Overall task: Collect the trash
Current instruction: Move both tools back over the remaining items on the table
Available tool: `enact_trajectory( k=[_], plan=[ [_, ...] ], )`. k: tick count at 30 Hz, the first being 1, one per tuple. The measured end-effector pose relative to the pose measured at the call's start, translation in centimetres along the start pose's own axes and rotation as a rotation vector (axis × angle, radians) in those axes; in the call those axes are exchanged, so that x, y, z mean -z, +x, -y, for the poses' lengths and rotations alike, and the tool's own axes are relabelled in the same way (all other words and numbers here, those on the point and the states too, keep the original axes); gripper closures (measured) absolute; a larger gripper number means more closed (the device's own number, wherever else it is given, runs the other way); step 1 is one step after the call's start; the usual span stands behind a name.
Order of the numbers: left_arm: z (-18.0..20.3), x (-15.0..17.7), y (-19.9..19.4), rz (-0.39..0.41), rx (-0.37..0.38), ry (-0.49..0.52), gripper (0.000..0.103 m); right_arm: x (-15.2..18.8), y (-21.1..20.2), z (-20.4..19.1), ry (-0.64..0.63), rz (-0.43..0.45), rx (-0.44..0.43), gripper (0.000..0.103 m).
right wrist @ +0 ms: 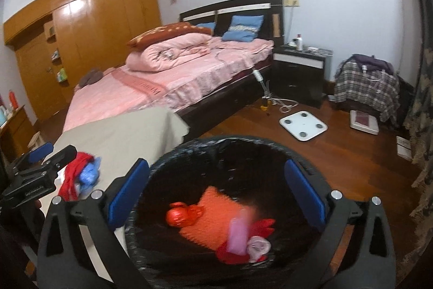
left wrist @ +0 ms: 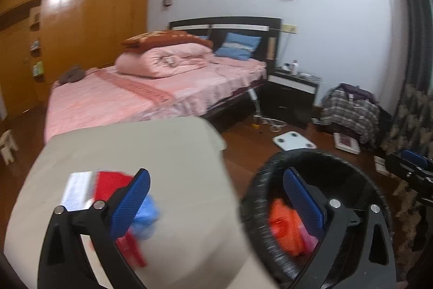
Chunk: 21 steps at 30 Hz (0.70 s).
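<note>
A black trash bin (right wrist: 189, 151) stands beside a beige-covered table (left wrist: 162, 153); it also shows in the left wrist view (left wrist: 259, 180). Inside lie an orange wrapper (right wrist: 213, 213), a red ball (right wrist: 176, 217) and pink and red scraps (right wrist: 243, 237). On the table lie a red wrapper (left wrist: 113, 180), a crumpled blue bag (left wrist: 147, 216) and a white paper (left wrist: 78, 188). My left gripper (left wrist: 216, 197) is open and empty over the table edge, its left finger by the trash. My right gripper (right wrist: 216, 188) is open and empty above the bin.
A bed with pink bedding (left wrist: 151, 88) stands behind the table. A white scale (right wrist: 303, 125), cables, a black nightstand (right wrist: 300, 69) and a clothes-covered pile (right wrist: 365, 83) sit on the wooden floor. A wooden wardrobe (left wrist: 89, 20) lines the left wall.
</note>
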<state>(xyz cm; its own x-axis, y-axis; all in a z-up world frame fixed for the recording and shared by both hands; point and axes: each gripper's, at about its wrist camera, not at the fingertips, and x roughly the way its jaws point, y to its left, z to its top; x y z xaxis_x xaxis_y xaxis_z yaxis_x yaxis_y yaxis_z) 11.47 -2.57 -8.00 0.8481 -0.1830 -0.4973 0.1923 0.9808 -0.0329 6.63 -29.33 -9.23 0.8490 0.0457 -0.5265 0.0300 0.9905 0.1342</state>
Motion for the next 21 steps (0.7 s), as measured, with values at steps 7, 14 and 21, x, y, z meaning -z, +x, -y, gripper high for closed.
enact_trajectory(
  k=[7,14,21],
  plan=[
    [-5.7,1.8,-1.8,-0.007,-0.125,-0.038,0.006,0.1,2.0,-5.4,-0.057,-0.025,-0.087,0.006],
    [-10.9,2.8,-2.8,-0.011,-0.222,-0.074,0.006,-0.3,4.3,-10.6,-0.096,-0.035,-0.162,0.006],
    [-16.1,4.0,-2.0,-0.038,-0.303,-0.122,0.006,-0.6,7.4,-15.3,-0.139,-0.059,-0.216,0.006]
  ],
)
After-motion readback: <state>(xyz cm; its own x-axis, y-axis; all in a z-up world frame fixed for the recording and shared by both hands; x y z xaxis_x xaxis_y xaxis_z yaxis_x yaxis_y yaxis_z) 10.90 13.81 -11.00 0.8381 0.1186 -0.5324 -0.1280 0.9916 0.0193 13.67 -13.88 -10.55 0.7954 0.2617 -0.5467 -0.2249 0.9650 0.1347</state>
